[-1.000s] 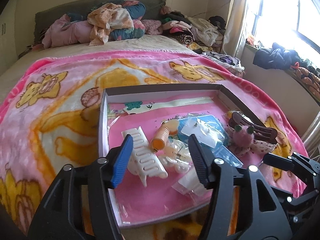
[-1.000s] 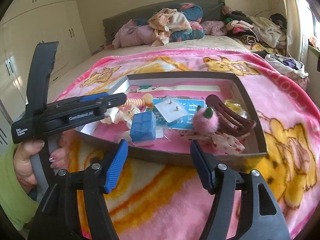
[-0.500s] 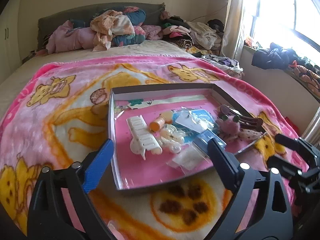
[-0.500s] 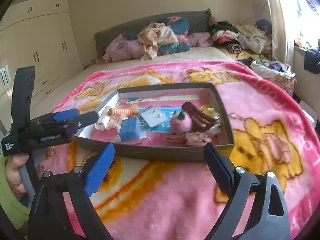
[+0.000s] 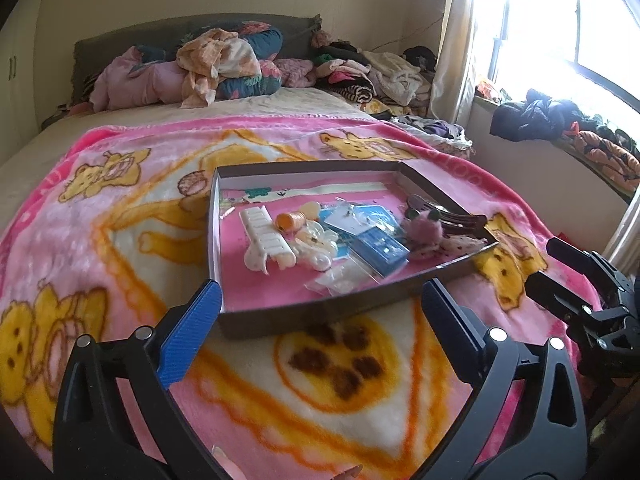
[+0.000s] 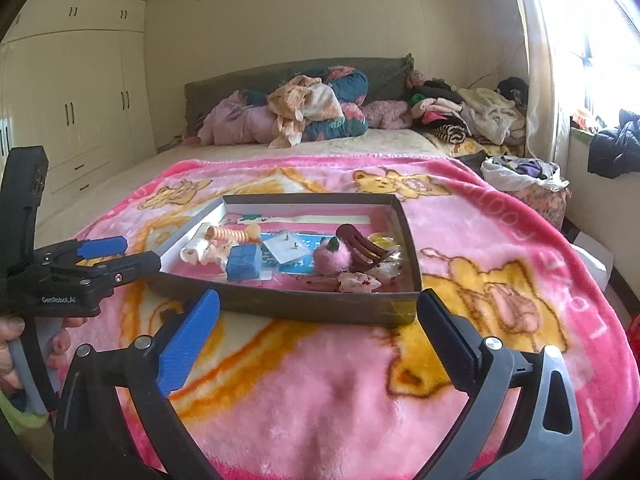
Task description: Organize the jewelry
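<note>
Short of the tray [image 5: 320, 316], left gripper [image 5: 320, 332] and right gripper [image 6: 320, 332] hover level — jaws wide apart, empty.

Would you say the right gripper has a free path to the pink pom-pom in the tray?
Probably yes: the right gripper is open before the tray's near wall, and the pom-pom lies uncovered beyond it.

Pink cartoon blanket [image 5: 120, 216] covers the bed; clothes pile [image 6: 304, 108] behind.
</note>
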A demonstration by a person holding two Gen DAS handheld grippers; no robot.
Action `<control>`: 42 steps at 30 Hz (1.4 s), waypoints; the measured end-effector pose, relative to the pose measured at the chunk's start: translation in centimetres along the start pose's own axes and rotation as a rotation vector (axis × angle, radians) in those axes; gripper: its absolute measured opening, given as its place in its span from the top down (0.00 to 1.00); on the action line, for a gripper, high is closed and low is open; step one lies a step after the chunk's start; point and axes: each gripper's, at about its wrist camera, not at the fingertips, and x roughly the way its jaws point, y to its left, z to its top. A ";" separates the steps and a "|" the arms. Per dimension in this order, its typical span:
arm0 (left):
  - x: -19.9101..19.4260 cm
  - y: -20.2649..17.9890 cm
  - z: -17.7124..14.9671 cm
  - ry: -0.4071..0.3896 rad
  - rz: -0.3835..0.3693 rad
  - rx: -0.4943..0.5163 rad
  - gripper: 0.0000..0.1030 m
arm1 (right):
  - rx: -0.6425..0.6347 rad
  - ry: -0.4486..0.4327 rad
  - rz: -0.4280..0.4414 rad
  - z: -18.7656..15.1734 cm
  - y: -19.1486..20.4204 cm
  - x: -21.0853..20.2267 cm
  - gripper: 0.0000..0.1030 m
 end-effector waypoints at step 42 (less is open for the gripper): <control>-3.2 -2.9 -3.6 -0.168 0.115 -0.009 0.11 | 0.083 -0.210 -0.084 -2.7 -0.7 -4.1 0.06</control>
